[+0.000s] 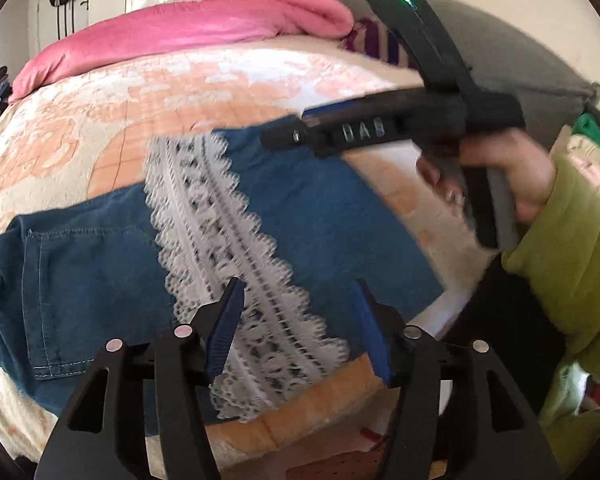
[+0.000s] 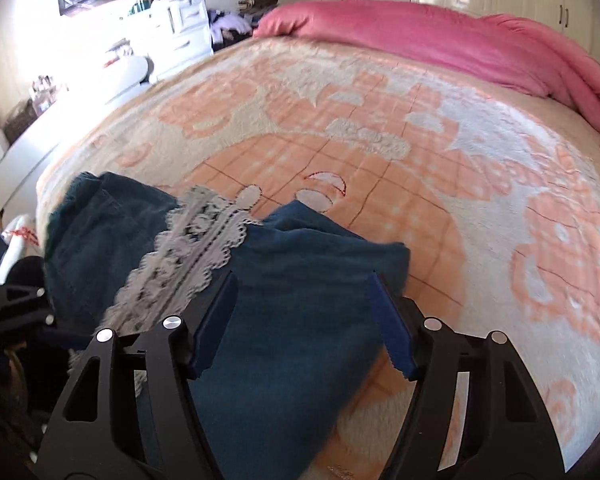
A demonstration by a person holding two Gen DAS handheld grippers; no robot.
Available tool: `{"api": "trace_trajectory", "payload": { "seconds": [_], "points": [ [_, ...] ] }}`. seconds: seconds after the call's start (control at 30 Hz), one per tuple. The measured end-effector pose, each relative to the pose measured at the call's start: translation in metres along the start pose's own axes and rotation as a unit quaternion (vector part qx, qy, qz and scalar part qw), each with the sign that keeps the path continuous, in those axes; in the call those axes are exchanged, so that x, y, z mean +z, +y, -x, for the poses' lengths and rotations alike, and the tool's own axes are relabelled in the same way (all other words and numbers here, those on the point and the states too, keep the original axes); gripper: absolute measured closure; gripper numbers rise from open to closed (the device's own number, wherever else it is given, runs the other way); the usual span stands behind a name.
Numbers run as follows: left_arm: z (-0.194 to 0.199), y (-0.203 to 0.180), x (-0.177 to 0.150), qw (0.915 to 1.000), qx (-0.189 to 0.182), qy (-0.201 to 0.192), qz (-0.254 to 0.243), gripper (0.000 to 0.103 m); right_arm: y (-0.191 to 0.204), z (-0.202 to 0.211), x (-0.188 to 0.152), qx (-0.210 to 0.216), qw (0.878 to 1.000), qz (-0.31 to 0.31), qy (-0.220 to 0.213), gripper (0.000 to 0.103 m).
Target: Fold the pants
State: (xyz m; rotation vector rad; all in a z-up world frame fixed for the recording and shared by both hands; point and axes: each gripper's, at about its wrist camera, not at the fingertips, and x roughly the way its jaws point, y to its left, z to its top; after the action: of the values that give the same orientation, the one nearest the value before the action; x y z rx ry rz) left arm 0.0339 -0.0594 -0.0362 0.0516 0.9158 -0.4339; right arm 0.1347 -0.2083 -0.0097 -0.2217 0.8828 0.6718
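I see the blue pants (image 1: 100,272) lying on the bed blanket (image 1: 112,120), which has a peach and white pattern. A wide band of white lace (image 1: 228,264) runs along the fabric, and on the left part of the pants there is a stitched back pocket (image 1: 60,300). In the left wrist view the pants stretch from the left edge to the near side of the bed, and the lace passes under my left gripper (image 1: 298,328).

The left gripper is spread wide, with its 2 blue pads far apart, and it has nothing between them; it hangs over the lace and the denim. The right gripper (image 2: 304,324) is also spread wide with no cloth between its pads. It hovers above a folded-over part of the pants (image 2: 300,320), near the edge of the bed. In the left wrist view I see the right gripper (image 1: 340,132) from the side, blurred, held by the right hand (image 1: 516,176) with a green sleeve (image 1: 572,264).

In the right wrist view the lace (image 2: 184,256) lies to the left of the right gripper, and the pants look bunched and raised in 2 humps. A pink duvet (image 2: 460,44) lies along the far side of the bed, well apart from the pants.
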Motion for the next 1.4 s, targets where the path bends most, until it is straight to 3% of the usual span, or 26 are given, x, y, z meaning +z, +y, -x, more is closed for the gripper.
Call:
{"api": "trace_trajectory", "payload": {
  "seconds": [0.2,0.5,0.97,1.1,1.27,1.4],
  "points": [
    [-0.006,0.006,-0.006,0.9999,0.0,0.01,0.007,0.048,-0.02,-0.023,-0.005,0.012,0.999,-0.029,0.027,0.044],
    [-0.009,0.009,-0.009,0.9998,-0.001,0.01,0.014,0.048,-0.021,-0.031,-0.013,0.001,0.999,-0.028,0.023,0.046],
    [0.0,0.001,-0.016,0.9996,0.006,0.003,0.025,0.046,-0.02,-0.008,-0.019,-0.006,0.998,-0.056,-0.023,0.025],
    [0.011,0.001,-0.019,0.9991,-0.008,-0.004,0.041,0.037,-0.028,0.005,-0.022,-0.008,0.996,-0.075,-0.036,0.021],
    [0.028,0.003,-0.023,0.9988,0.002,-0.013,0.047,0.032,-0.03,0.018,-0.024,-0.014,0.995,-0.085,-0.054,0.009],
    [0.048,0.01,-0.027,0.9981,0.016,-0.024,0.054,0.028,-0.029,0.024,-0.027,-0.009,0.994,-0.09,-0.061,0.009]
  ]
}}
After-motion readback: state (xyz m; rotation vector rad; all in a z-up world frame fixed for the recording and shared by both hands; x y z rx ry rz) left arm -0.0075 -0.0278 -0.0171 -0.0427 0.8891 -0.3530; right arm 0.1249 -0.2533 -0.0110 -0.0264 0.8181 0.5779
